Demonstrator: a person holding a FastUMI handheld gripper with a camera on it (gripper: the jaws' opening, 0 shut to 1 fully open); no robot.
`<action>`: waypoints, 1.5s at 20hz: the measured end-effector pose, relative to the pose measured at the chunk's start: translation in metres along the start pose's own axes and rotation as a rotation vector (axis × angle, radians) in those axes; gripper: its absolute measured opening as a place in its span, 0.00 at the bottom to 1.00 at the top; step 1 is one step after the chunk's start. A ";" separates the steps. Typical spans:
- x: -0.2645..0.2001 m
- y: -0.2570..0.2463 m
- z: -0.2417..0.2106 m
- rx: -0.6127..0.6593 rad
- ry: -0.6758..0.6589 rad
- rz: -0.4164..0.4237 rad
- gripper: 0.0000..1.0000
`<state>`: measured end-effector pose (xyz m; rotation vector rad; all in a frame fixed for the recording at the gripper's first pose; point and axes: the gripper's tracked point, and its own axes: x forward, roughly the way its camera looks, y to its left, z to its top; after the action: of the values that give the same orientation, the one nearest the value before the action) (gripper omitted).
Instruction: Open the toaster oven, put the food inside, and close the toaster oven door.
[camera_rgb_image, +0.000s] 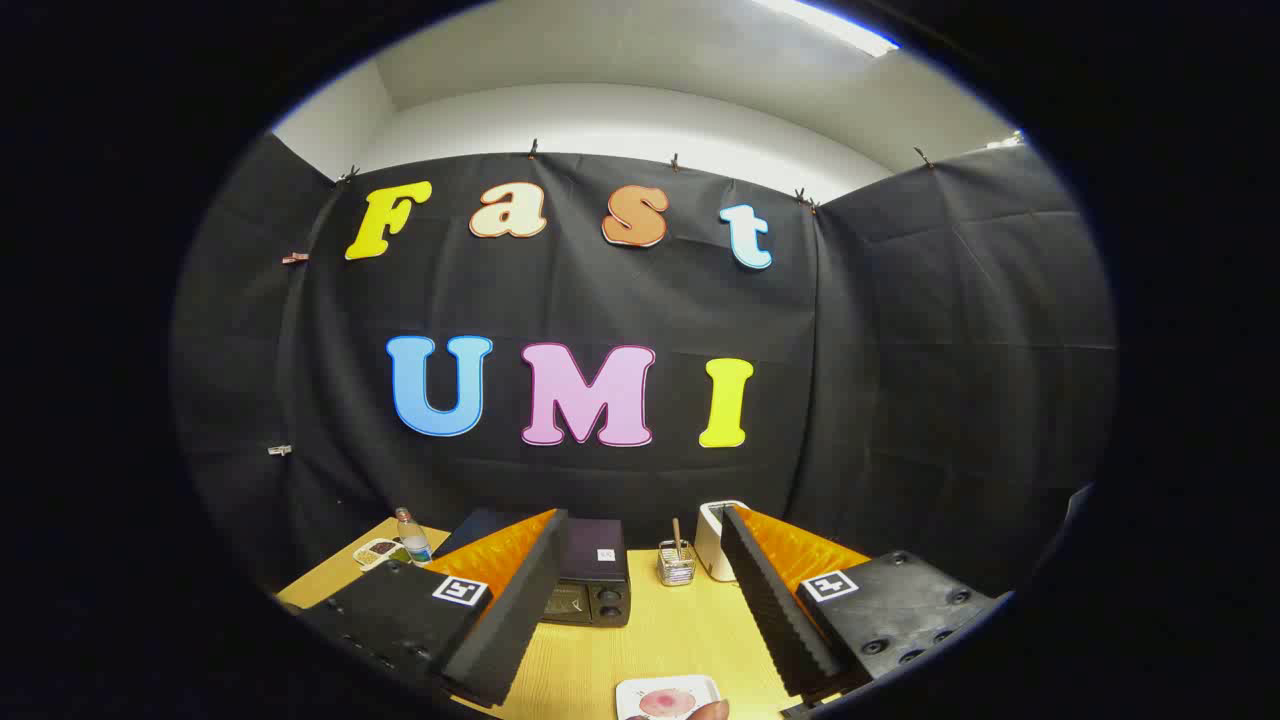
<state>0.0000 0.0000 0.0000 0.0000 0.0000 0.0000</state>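
Observation:
My gripper (640, 600) is held above the wooden table (660, 640), tilted up toward the booth wall, its two fingers spread wide with nothing between them. Beyond the left finger stands the dark toaster oven (590, 575), its door closed and its knobs on the right side. Below the fingers, near the table's front, lies a white plate (668, 695) with a pink piece of food (664, 703) on it. A fingertip (710, 710) touches the plate's near edge.
A clear water bottle (412, 538) and a small tray of snacks (380, 551) stand at the back left. A small wire basket with a stick in it (676, 565) and a white appliance (716, 540) sit right of the oven.

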 end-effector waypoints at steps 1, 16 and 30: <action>-0.001 0.001 0.000 0.002 0.001 -0.001 0.98; -0.004 0.008 -0.004 -0.008 0.008 -0.017 0.98; 0.029 0.074 -0.034 0.023 0.054 0.054 0.97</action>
<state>0.0291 0.0739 -0.0342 0.0232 0.0542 0.0544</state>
